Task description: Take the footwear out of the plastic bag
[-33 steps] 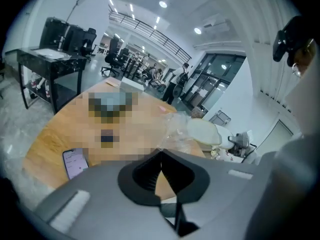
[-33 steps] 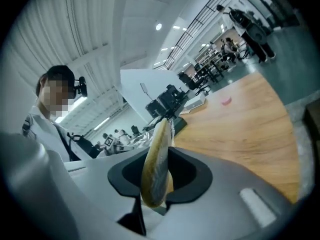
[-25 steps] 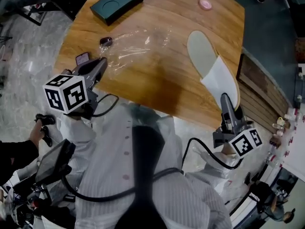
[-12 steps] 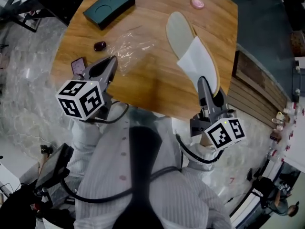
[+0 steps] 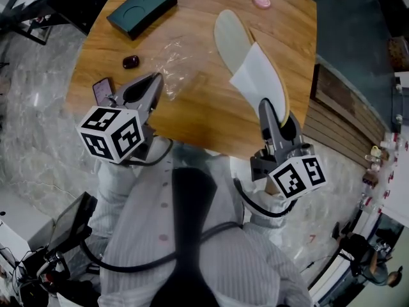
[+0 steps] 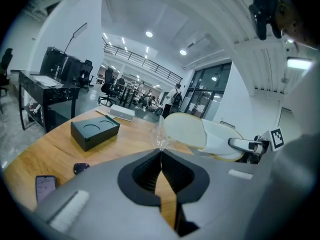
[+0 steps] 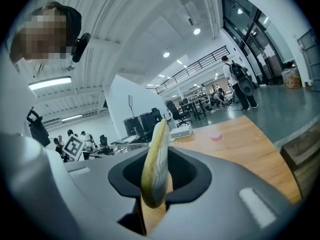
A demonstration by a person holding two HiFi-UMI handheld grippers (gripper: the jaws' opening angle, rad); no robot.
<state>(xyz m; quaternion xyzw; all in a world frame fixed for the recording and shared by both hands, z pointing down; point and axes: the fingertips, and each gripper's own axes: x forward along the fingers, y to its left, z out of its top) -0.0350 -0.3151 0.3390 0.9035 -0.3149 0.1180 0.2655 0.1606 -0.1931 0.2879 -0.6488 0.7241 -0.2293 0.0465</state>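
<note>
A white and beige slipper (image 5: pixel 250 69) hangs over the right part of the wooden table (image 5: pixel 211 117), outside the bag. My right gripper (image 5: pixel 266 106) is shut on its heel end. In the right gripper view the slipper (image 7: pixel 155 154) stands edge-on between the jaws of the right gripper (image 7: pixel 155 186). The clear plastic bag (image 5: pixel 174 57) lies crumpled on the table's left half. My left gripper (image 5: pixel 156 82) is shut on the bag's near edge. In the left gripper view the bag (image 6: pixel 161 133) rises from the closed left gripper (image 6: pixel 161 156), with the slipper (image 6: pixel 200 133) beyond it.
A dark green box (image 5: pixel 142 8) sits at the table's far left and a pink disc (image 5: pixel 261 1) at the far edge. A small dark object (image 5: pixel 130 61) and a phone (image 5: pixel 102 91) lie near my left gripper. Wooden slats (image 5: pixel 345 123) run beyond the table's right edge.
My right gripper has carried the slipper leftward from the table's right edge toward the middle. The left gripper has kept its hold on the bag and shifted slightly right.
</note>
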